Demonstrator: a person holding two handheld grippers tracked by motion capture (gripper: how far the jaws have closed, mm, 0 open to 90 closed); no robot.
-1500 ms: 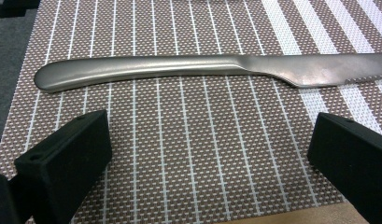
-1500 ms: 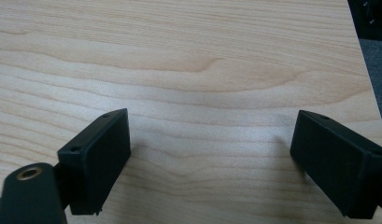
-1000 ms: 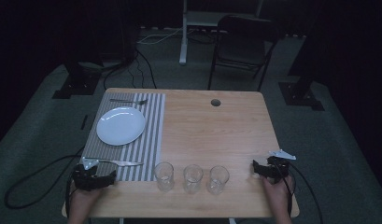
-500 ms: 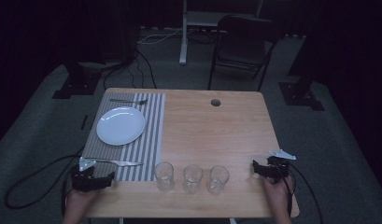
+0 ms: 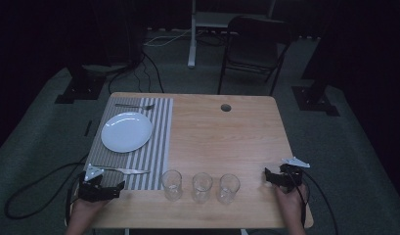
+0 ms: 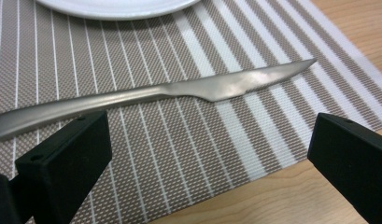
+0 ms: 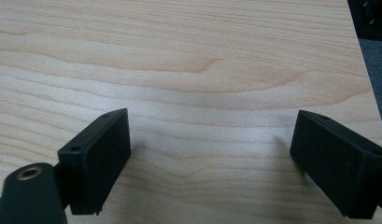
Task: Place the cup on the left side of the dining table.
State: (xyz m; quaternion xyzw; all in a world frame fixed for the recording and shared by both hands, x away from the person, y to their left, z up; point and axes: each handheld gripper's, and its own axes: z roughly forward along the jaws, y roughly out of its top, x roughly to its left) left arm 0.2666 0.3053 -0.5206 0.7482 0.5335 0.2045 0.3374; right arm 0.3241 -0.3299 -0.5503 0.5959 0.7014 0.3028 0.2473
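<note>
Nothing looks started: my left hand-held gripper (image 6: 207, 163) gapes empty before the knife (image 6: 151, 95), my right hand-held gripper (image 7: 212, 158) wide open over bare desk (image 7: 188, 56).

three glasses (image 5: 171, 184), one plate (image 5: 126, 131), one knife (image 6: 151, 95), one fork (image 5: 134, 105)

Wooden table (image 5: 212, 142); placemat (image 5: 158, 147); glasses (image 5: 201, 187)

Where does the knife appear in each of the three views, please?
High view: the knife lies low left on the striped mat, just ahead of the left gripper.
Left gripper view: it runs across the middle, beyond the open jaws.
Right gripper view: bare table there.
Shared landmark: the mat.
</note>
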